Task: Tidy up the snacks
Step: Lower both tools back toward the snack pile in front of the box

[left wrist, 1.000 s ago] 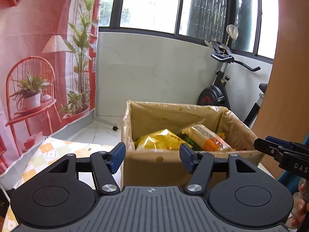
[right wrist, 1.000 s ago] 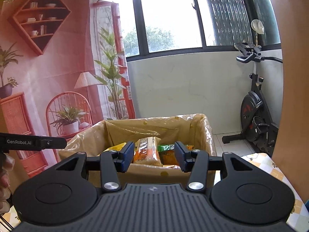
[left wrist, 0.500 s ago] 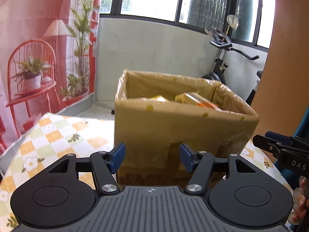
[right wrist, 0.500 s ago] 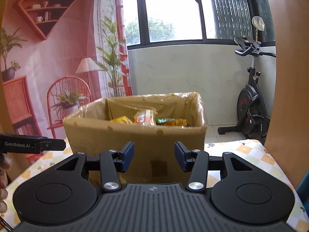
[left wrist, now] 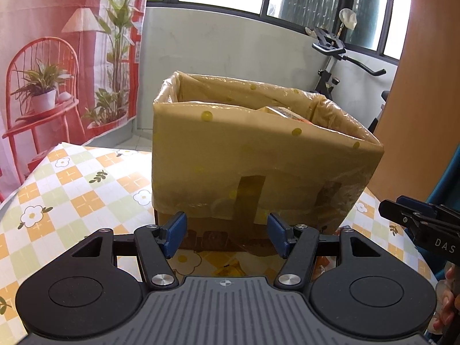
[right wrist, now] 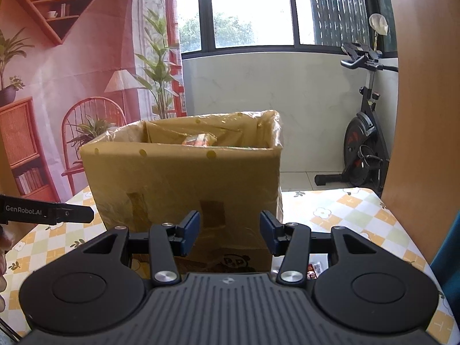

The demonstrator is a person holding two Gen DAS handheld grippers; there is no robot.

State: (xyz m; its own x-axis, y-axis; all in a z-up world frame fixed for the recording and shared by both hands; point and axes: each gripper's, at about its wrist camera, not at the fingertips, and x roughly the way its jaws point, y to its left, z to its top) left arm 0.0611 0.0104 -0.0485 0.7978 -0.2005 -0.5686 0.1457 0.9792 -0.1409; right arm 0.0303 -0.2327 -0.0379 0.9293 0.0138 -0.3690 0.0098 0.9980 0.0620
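A cardboard box lined with yellow plastic [left wrist: 258, 155] stands on the checkered tablecloth [left wrist: 72, 189]; it also shows in the right wrist view [right wrist: 184, 184]. Snack packets peek over its rim [left wrist: 284, 112] [right wrist: 199, 139]. My left gripper [left wrist: 227, 234] is open and empty, low in front of the box. My right gripper [right wrist: 228, 231] is open and empty, also low before the box. A yellow snack packet [left wrist: 230, 268] lies on the table under the left gripper. Small snack packets [right wrist: 313, 267] lie by the box's right corner.
The other gripper's tip shows at the right of the left wrist view [left wrist: 422, 224] and at the left of the right wrist view [right wrist: 46, 212]. An exercise bike [right wrist: 362, 143] stands behind. A wooden panel [right wrist: 425, 115] rises on the right.
Both grippers have dropped from above the box rim to table level in front of it. The box contents are now mostly hidden behind its front wall. Both stayed open.
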